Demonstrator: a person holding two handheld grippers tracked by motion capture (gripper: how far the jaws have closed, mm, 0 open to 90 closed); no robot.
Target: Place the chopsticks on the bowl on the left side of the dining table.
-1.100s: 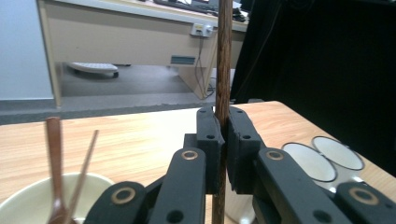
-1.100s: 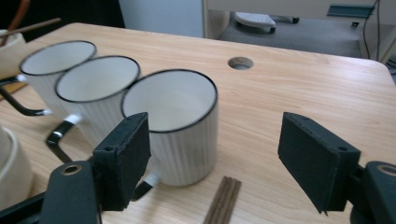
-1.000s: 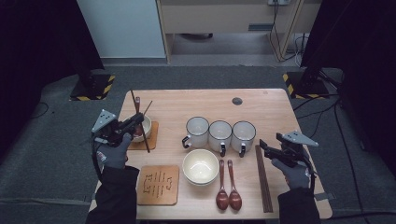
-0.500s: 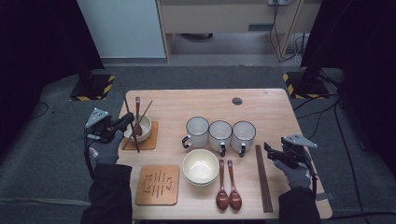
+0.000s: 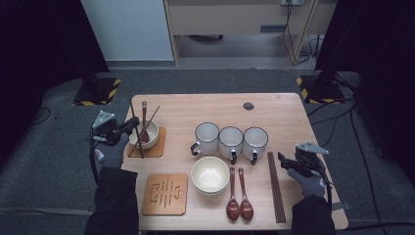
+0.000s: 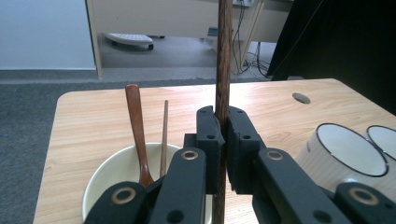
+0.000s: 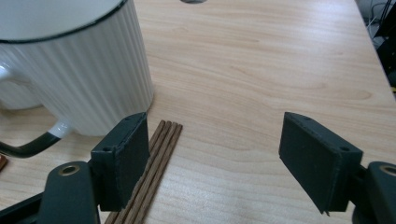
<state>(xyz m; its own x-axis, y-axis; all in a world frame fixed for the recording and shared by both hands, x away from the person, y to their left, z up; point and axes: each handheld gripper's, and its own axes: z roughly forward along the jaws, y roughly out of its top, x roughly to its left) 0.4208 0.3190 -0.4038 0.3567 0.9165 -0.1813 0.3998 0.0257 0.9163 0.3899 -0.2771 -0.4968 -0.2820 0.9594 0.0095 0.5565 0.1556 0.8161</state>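
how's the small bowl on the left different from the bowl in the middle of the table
The small bowl sits on a brown coaster; the middle bowl sits straight on the table.

The small bowl holds a wooden spoon and a chopstick; the middle bowl is empty.

The small bowl looks smaller than the middle bowl.

The left gripper, shut on a chopstick, is at the small bowl; no gripper is near the middle bowl.

Both are cream and upright.
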